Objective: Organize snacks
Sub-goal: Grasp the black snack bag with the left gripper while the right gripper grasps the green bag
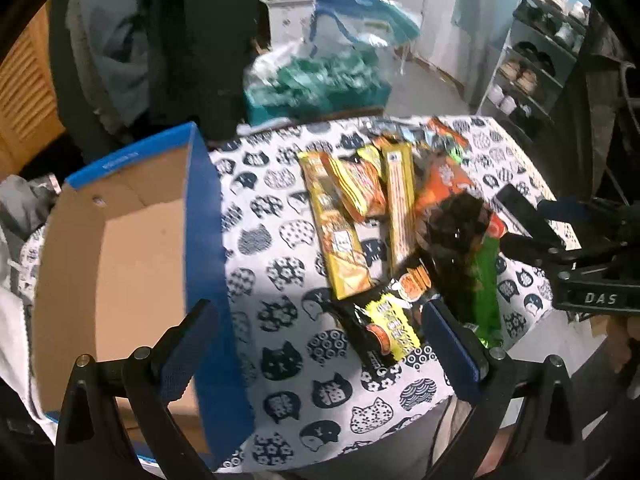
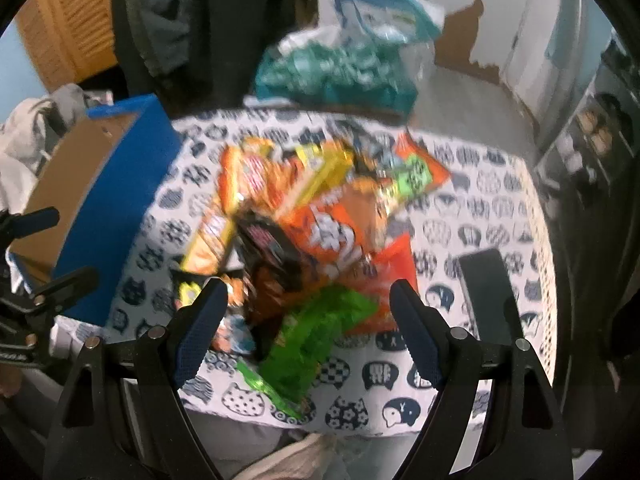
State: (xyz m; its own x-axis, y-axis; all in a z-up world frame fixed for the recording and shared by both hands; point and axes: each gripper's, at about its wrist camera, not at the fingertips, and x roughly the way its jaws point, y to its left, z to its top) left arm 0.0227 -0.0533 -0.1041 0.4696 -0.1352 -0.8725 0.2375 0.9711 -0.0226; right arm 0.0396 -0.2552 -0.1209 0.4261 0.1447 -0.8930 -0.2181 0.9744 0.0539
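A pile of snack packets lies on a table with a cat-print cloth: yellow bars, an orange bag, a green packet and a black-and-yellow packet. An empty blue cardboard box stands at the table's left end. My left gripper is open and empty, near the box's wall and the black-and-yellow packet. My right gripper is open and empty, its fingers either side of the green packet. The right gripper also shows in the left wrist view.
A clear bag of teal packets sits behind the table. A shoe rack stands at the right. Clothes hang at the back left. A dark flat object lies on the cloth at the right.
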